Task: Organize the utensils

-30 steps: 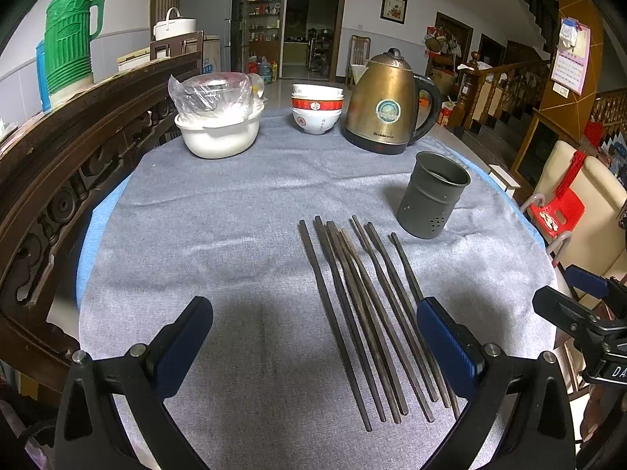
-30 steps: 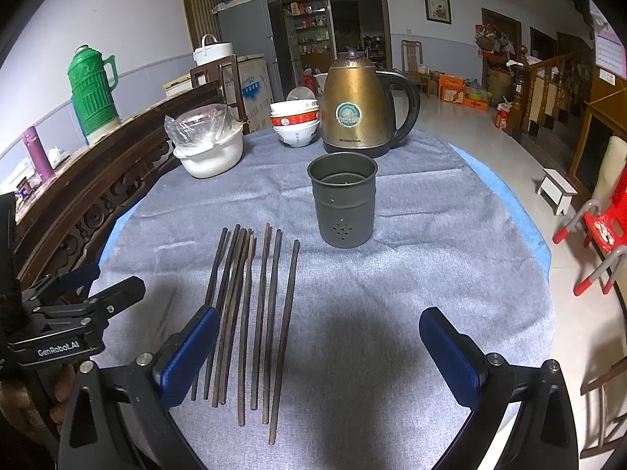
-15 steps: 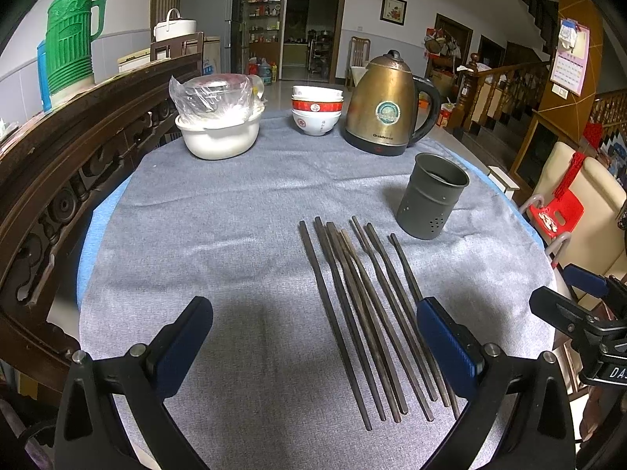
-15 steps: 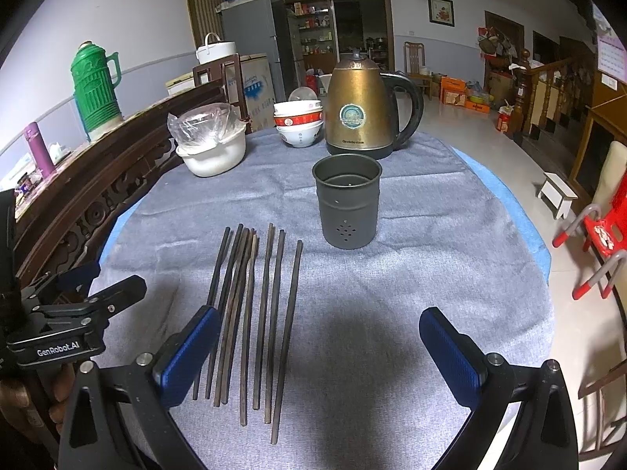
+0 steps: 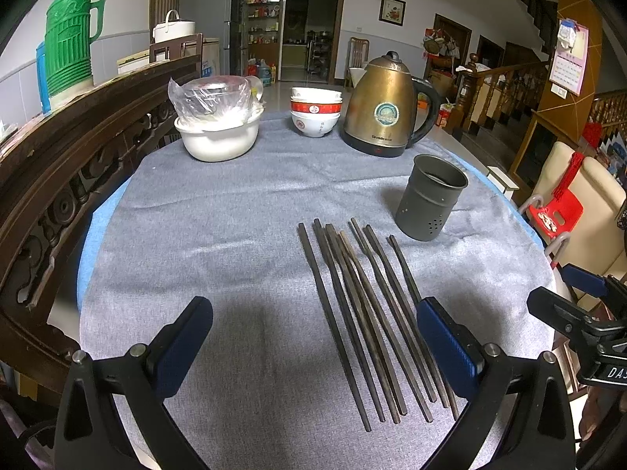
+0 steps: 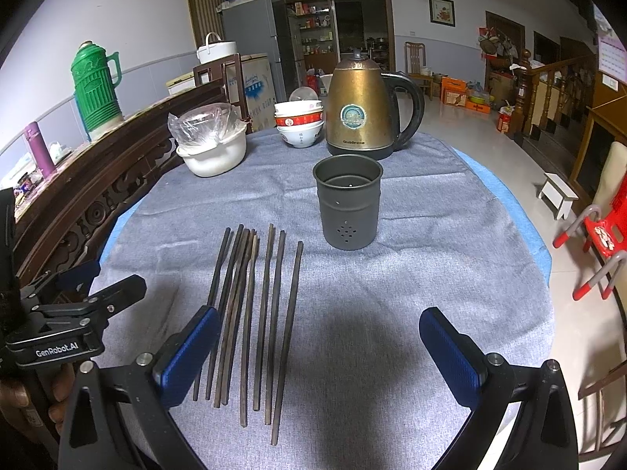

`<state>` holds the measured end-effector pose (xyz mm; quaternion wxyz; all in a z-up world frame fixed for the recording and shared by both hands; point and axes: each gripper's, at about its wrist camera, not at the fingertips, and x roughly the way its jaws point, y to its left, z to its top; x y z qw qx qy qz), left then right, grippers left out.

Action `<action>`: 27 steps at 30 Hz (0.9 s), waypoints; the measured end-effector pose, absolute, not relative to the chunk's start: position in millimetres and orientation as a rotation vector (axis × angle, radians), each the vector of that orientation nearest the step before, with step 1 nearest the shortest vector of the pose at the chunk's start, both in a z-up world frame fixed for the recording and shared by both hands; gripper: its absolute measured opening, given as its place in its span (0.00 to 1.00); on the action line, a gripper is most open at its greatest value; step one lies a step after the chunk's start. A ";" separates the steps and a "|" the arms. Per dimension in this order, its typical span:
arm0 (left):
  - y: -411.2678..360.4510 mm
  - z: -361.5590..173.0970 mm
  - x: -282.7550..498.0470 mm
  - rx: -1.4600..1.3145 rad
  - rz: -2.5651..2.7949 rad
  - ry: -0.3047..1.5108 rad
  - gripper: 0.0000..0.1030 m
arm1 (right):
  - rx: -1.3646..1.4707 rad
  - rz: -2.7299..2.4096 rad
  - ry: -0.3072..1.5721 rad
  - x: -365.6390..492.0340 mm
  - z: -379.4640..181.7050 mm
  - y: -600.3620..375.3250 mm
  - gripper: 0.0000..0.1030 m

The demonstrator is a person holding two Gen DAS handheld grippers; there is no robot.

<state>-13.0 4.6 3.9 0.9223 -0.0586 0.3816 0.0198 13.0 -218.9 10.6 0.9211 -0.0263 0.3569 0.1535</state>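
Note:
Several dark chopsticks (image 5: pixel 364 313) lie side by side on the grey tablecloth; they also show in the right wrist view (image 6: pixel 254 313). A dark perforated metal holder (image 5: pixel 431 203) stands upright and empty just beyond them, also in the right wrist view (image 6: pixel 347 203). My left gripper (image 5: pixel 313 337) is open and empty, hovering above the near ends of the chopsticks. My right gripper (image 6: pixel 319 342) is open and empty, with its left finger over the chopsticks. Each gripper shows at the edge of the other's view.
At the far side of the table stand a brass kettle (image 5: pixel 386 113), stacked bowls (image 5: pixel 315 115) and a white bowl holding a plastic bag (image 5: pixel 217 133). A carved wooden rail (image 5: pixel 58 180) runs along the left. A red chair (image 5: pixel 556 211) is to the right.
The right wrist view has drifted slightly leftward relative to the holder. The left gripper has barely moved. Both stay open.

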 end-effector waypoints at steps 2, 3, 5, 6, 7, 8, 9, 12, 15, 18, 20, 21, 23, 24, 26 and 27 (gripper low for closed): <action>6.8 2.9 -13.5 -0.128 0.041 0.785 1.00 | -0.050 0.315 0.739 13.6 10.3 -219.6 1.00; 8.5 1.7 -13.5 -0.136 0.040 0.790 1.00 | -0.044 0.319 0.746 14.6 9.3 -220.2 1.00; 13.7 -2.1 -13.1 -0.154 0.044 0.803 1.00 | -0.026 0.336 0.770 17.6 5.0 -222.8 1.00; 17.0 -5.9 -12.1 -0.167 0.050 0.817 1.00 | -0.015 0.347 0.783 19.3 2.2 -224.3 1.00; 20.4 -10.3 -10.5 -0.180 0.057 0.836 1.00 | 0.001 0.358 0.807 22.7 -2.2 -226.1 1.00; 23.0 -14.5 -9.2 -0.190 0.064 0.851 1.00 | 0.013 0.362 0.831 26.3 -6.7 -227.5 1.00; 25.2 -17.6 -8.3 -0.197 0.073 0.861 1.00 | 0.021 0.367 0.845 28.9 -10.2 -228.2 1.00; 32.1 -28.8 -5.3 -0.220 0.096 0.898 1.00 | 0.043 0.400 0.915 45.9 -23.6 -225.4 0.95; 37.9 -37.2 -2.8 -0.241 0.109 0.926 1.00 | 0.067 0.417 0.995 69.0 -37.2 -218.3 0.73; 43.0 -43.7 0.9 -0.265 0.110 0.955 1.00 | 0.091 0.421 1.075 94.1 -53.4 -210.4 0.46; 47.8 -48.3 5.3 -0.301 0.102 0.979 1.00 | 0.108 0.424 1.108 109.4 -61.1 -204.0 0.46; 50.5 -51.2 8.6 -0.324 0.100 0.997 1.00 | 0.106 0.425 1.124 117.5 -64.8 -198.2 0.45; 54.7 -55.7 15.1 -0.367 0.093 1.023 1.00 | 0.100 0.431 1.144 127.5 -68.9 -189.1 0.43; 55.8 -57.6 18.7 -0.380 0.096 1.036 1.00 | 0.096 0.430 1.152 132.4 -71.2 -185.6 0.43; 56.3 -60.7 26.6 -0.397 0.099 1.067 1.00 | 0.075 0.410 1.176 143.4 -78.0 -178.5 0.38; 55.4 -60.9 29.6 -0.404 0.097 1.076 1.00 | 0.068 0.401 1.188 147.6 -81.4 -176.5 0.38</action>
